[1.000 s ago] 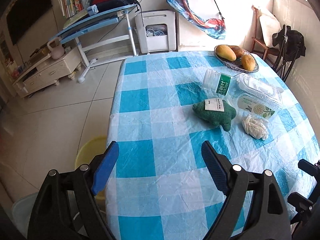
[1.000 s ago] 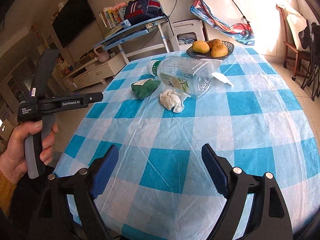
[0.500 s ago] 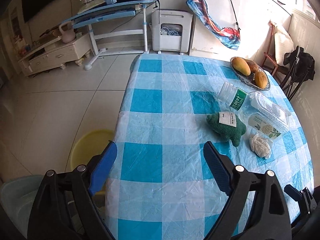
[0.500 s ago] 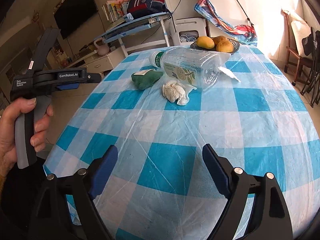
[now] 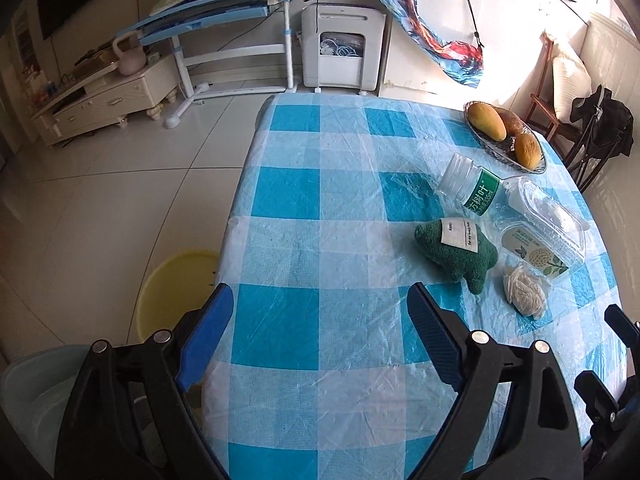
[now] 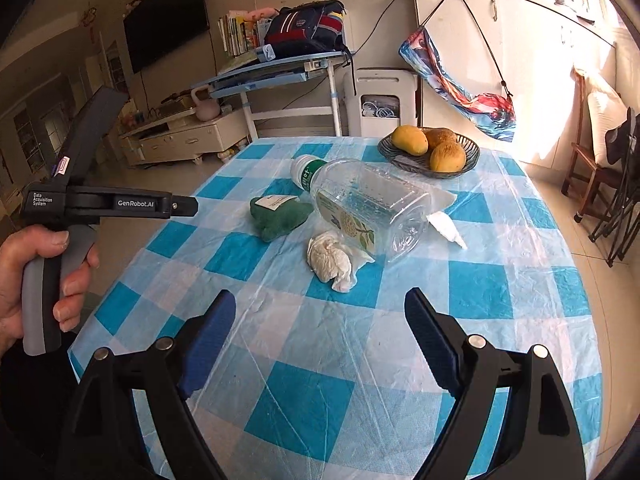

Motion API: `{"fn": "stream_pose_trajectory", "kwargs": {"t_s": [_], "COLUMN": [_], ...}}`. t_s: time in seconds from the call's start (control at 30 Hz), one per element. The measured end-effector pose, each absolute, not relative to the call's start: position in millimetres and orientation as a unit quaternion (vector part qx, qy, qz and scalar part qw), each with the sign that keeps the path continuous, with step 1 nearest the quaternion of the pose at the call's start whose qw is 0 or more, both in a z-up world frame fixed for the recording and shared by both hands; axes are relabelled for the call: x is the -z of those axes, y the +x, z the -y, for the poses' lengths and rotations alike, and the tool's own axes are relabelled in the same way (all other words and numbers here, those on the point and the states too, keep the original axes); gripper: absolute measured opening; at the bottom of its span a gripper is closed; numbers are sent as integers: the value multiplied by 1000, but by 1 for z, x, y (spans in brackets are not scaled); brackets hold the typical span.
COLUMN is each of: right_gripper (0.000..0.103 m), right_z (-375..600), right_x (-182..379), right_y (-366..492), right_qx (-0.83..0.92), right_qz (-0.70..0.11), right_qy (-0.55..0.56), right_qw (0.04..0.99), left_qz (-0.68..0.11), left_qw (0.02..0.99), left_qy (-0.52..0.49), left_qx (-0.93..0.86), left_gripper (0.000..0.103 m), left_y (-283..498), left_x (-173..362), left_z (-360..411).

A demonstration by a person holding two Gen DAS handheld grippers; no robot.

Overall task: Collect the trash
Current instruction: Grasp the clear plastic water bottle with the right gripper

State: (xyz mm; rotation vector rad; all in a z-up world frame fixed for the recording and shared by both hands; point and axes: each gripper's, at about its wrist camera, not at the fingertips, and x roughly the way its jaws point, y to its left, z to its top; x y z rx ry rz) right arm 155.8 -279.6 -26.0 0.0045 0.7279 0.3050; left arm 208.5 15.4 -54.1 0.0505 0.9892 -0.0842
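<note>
On the blue-checked table (image 5: 320, 208) lie a crumpled white tissue (image 5: 524, 294) (image 6: 330, 258), a large clear bottle (image 5: 544, 232) (image 6: 372, 208), a small green-labelled bottle (image 5: 472, 188) and a green plush piece (image 5: 456, 250) (image 6: 280, 216) with a white tag. My left gripper (image 5: 320, 296) hangs open over the table's near left part, well short of them. My right gripper (image 6: 320, 300) is open too, with nothing between its fingers; the tissue lies just beyond it. A hand (image 6: 36, 276) grips the left gripper's handle.
A fruit bowl (image 5: 532, 166) (image 6: 404, 164) sits at the table's far right. On the floor left of the table stand a yellow bin (image 5: 176, 284) and a pale blue tub (image 5: 28, 392). Folded chairs (image 6: 616, 200) lean at the right.
Both grippers have rolled and shifted over the table; the right one has drawn closer to the tissue and bottle. The things on the table have not moved.
</note>
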Motion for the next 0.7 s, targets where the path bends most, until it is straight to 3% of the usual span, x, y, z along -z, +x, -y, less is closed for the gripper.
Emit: {"fn": "stream_pose_trajectory", "kwargs": {"t_s": [0.23,0.43,0.47,0.5,0.7], "right_gripper": [84,84,78,60,55], "right_z": [261,260,261,262,281], "right_x": [19,47,50,53,54], "right_y": [220,261,262,263,226], "right_qx": [-176,-188,-198,-207,-213], "right_qz": [-342,-391,-403,-419,-445], "right_qy": [-125,-124,-112,-98,-60], "right_qw": [915,892,887,879,868], "left_qz": [-474,-477,-477,-477,-477], "left_qw": [878,877,877,877,877], "left_qy": [37,36,36,37,40], "left_qx": [45,42,42,42,48], "left_gripper": [86,86,86,86,86], "left_y": [208,210,210,210,209], "left_x": [54,55,55,55,56], "left_z": [-9,-10,-11,-11,-9]}}
